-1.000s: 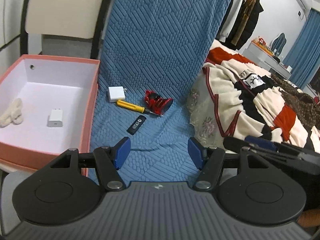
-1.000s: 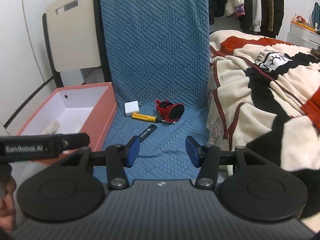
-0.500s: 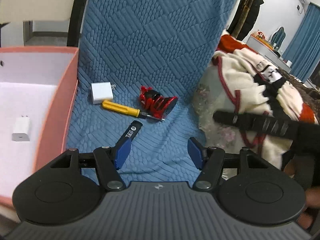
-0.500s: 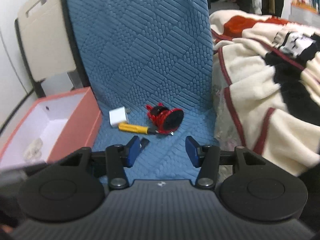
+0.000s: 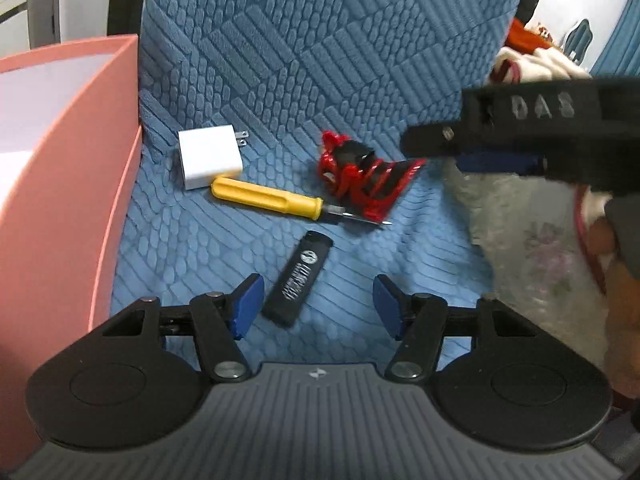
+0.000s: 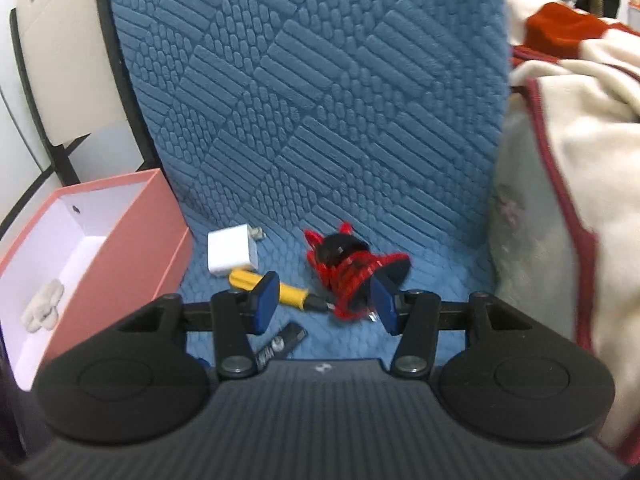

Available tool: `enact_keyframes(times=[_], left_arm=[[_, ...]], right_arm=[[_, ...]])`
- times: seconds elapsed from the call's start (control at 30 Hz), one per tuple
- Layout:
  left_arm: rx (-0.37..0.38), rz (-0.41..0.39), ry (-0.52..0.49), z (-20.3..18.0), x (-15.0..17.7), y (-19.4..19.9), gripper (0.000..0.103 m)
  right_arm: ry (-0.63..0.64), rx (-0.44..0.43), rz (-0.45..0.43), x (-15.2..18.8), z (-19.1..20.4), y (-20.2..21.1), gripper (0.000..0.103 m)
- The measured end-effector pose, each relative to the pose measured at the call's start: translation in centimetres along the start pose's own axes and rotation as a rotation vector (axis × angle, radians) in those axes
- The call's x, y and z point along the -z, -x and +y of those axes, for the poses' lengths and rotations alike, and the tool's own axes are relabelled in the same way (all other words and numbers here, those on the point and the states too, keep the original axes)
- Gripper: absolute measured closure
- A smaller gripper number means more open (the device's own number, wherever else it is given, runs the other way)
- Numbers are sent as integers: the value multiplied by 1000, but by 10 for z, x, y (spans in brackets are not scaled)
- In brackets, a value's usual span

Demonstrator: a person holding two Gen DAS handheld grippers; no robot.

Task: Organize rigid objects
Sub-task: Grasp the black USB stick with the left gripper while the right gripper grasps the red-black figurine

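On the blue quilted seat lie a white charger, a yellow screwdriver, a red-and-black toy and a black lighter. My left gripper is open, with the lighter's near end between its pads. My right gripper is open, just in front of the toy and the screwdriver. The charger and the lighter also show in the right wrist view. The right gripper also shows in the left wrist view, above the toy.
A pink box stands left of the seat; in the right wrist view it holds a small cream cloth item. A cream, red and black blanket lies on the right. The blue seat back rises behind.
Both grippers have moved forward and down toward the objects. The left one now has the lighter's end between its pads; the right one has closed in on the toy.
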State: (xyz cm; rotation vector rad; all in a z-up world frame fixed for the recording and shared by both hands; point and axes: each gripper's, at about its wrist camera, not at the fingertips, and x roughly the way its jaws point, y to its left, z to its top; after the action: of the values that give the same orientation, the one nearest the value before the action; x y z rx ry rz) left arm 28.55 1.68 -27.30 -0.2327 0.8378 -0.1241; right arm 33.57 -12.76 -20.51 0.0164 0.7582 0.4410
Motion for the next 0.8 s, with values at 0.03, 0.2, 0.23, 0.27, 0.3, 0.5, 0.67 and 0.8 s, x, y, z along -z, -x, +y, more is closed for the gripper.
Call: enact_keyframes(times=[0.03,0.2,0.23,0.27,0.3,0.5,0.67,0.8], left_arm=[[5,13,5,4,-1,-6,42],[-10,48,-23,10,-2,-25,47],[-10,48,-33,11,-2,-27,48],[-10,49,-38,11,-3,-29,49],[-11,53,-41,12,-4,-31,51],[-6,56,-70,14,-9,-38,54],[7,68,-116,11,-11,-41,58],[-9,77,-183,4,-9,-41,67]], right_arm=[[7,6,14,-5,0,-9,50],[54,10,62,-21,1,-48,42],[70,17,77,-24,1,-56,42],[83,21,89,-25,2,-63,42],[99,25,102,-27,3,-70,42],[177,49,165,-31,5,-106,41],[170,26,218,-30,-2,-118,40],[172,19,228,-28,-5,-122,38]])
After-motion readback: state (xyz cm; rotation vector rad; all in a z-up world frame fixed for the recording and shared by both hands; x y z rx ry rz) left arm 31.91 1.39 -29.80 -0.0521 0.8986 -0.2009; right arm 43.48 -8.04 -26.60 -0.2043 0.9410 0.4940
